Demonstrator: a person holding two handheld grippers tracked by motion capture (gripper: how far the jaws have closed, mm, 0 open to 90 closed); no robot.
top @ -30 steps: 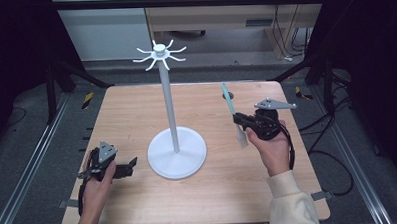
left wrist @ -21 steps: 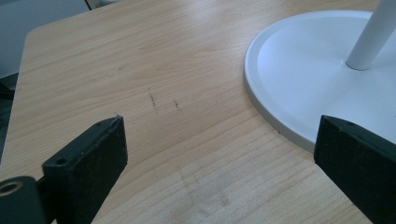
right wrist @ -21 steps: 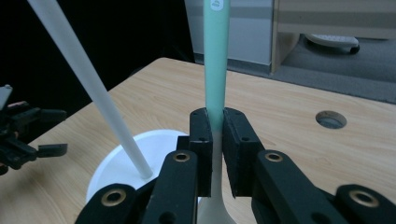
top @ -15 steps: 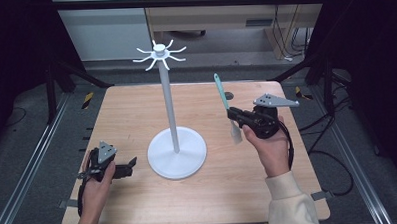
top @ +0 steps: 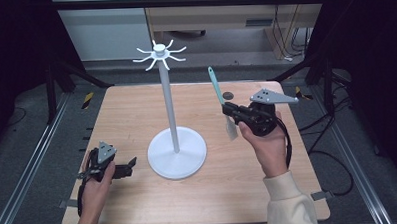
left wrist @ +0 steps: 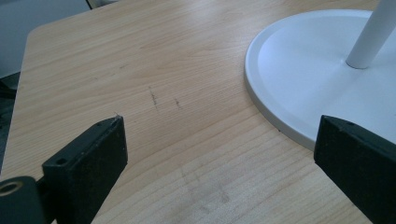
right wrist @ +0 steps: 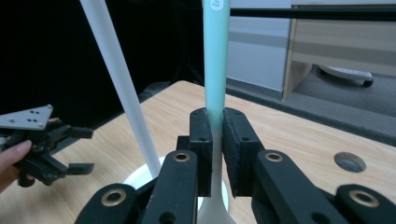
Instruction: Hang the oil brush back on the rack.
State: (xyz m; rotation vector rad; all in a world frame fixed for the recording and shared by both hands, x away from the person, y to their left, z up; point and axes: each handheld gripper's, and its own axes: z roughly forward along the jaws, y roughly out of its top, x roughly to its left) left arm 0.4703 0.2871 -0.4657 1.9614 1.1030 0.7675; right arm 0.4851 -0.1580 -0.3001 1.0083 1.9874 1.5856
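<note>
A white stand rises from a round base (top: 177, 153) at the table's middle; its thin pole (top: 169, 110) ends in a crown of hooks (top: 159, 52). My right gripper (top: 229, 111) is held above the table to the right of the pole, shut on a utensil with a teal handle (top: 215, 86) that points up and a pale blade hanging below. In the right gripper view the jaws (right wrist: 217, 140) clamp the handle (right wrist: 216, 56), with the pole (right wrist: 121, 79) to its left. My left gripper (top: 132, 164) rests open on the table just left of the base (left wrist: 303, 70), with nothing between its jaws (left wrist: 219, 154).
A small dark hole (top: 228, 95) is set in the wooden tabletop behind the right gripper. Metal frame rails (top: 30, 163) run along both sides of the table. A cabinet and cables stand beyond the far edge.
My right gripper has carried the utensil left and a little higher, closer to the stand's pole. The left gripper has stayed still.
</note>
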